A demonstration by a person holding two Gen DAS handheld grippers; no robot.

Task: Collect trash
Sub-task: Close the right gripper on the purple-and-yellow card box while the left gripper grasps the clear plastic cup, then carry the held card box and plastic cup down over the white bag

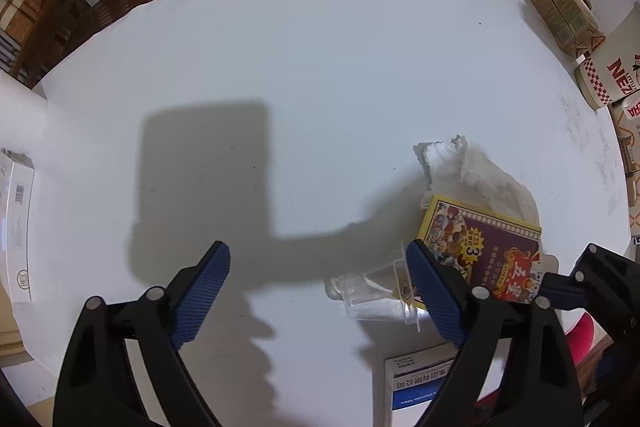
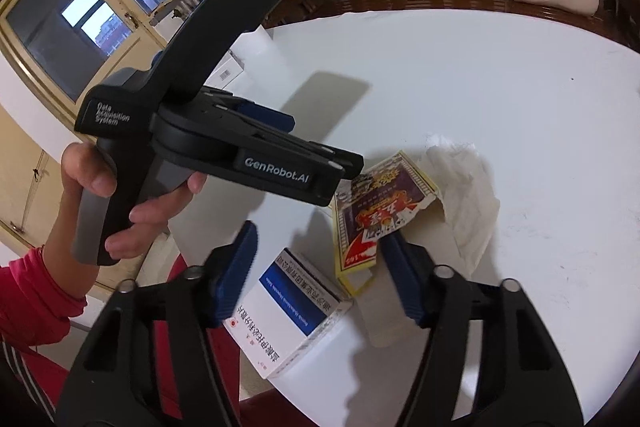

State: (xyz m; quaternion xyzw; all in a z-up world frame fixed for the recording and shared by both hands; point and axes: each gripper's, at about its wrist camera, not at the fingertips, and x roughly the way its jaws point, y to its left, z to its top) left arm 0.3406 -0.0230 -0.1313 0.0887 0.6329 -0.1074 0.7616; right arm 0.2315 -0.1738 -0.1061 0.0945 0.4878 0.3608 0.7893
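Left gripper [image 1: 318,259]: my jaws gape wide over bare table [image 1: 320,67], nothing between them.
Right gripper [image 2: 320,259]: my jaws stand apart, gripping nothing; blue-white box [image 2: 292,311] lies between them.
Card box [image 2: 380,211]: flap torn open, contents hidden, beside tissue [image 2: 464,195].
Cup [image 1: 376,295]: clear, on its side, empty as far as I see.
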